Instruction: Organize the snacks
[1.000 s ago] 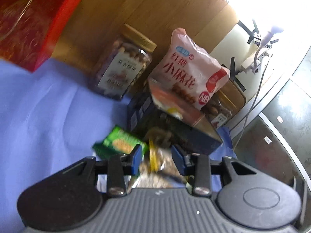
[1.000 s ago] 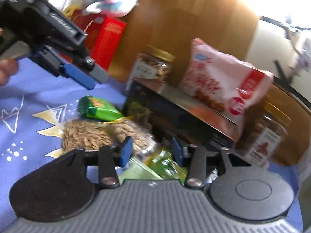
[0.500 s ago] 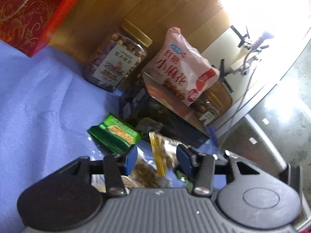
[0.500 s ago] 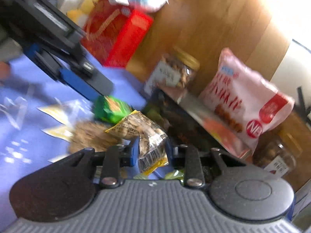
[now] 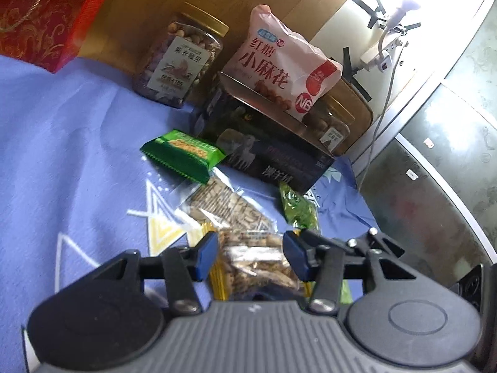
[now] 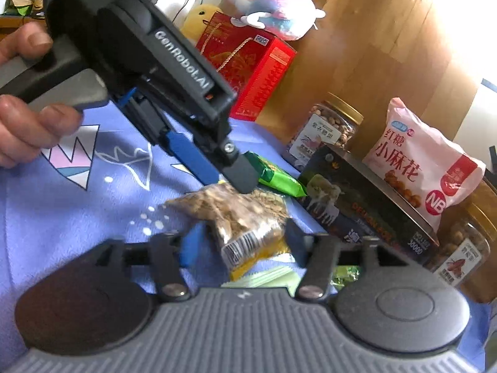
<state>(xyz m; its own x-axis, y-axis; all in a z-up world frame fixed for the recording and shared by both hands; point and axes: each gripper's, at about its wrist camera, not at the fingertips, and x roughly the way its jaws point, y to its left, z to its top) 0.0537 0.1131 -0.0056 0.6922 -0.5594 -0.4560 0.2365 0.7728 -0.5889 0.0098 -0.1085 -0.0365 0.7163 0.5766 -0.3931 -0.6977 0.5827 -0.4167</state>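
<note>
Half a second back the right gripper [image 6: 240,242] pinched the yellow-edged nut packet [image 6: 248,223]; now its jaws are opening, packet loose between them on the blue cloth [image 6: 93,217]. Left gripper [image 5: 250,256] straddles it, unclamped. Green packets [image 5: 183,155] lie unsorted beside the dark box [image 5: 270,152].

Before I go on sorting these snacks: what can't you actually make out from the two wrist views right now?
- Second nut jar: left wrist view, mostly hidden behind the pink snack bag and dark box.
- Light green packet: right wrist view, covered by the seed packet and the right gripper, whose jaws are opening.
- Left gripper contact with the seed packet: unclear.
</note>
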